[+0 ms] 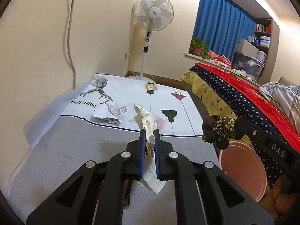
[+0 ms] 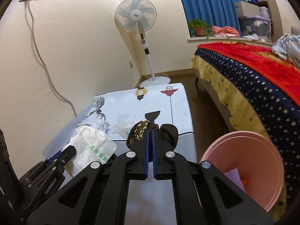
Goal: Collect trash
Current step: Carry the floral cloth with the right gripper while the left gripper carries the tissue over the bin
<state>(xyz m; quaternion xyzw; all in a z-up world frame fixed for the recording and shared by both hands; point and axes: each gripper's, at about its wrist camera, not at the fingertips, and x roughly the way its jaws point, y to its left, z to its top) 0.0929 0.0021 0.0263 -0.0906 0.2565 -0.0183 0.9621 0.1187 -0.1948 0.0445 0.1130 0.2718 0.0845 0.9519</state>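
My left gripper (image 1: 150, 133) is shut on a crumpled white plastic bag (image 1: 148, 123), lifted above the low table; the same bag (image 2: 93, 146) shows green print in the right wrist view. My right gripper (image 2: 150, 131) is shut on a dark floral cloth piece (image 2: 139, 133), also raised; that cloth (image 1: 219, 129) hangs at the right of the left wrist view. A crumpled white paper ball (image 1: 110, 113) and a clear plastic wrapper (image 2: 123, 127) lie on the table. A pink bin (image 2: 249, 165) stands on the floor to the right, with purple trash inside.
The low table (image 1: 75, 150) has a grey and printed white cover and stands against the wall. A bed (image 2: 253, 78) with a star-patterned cover runs along the right. A standing fan (image 2: 138, 22) is in the far corner. A cable hangs down the wall.
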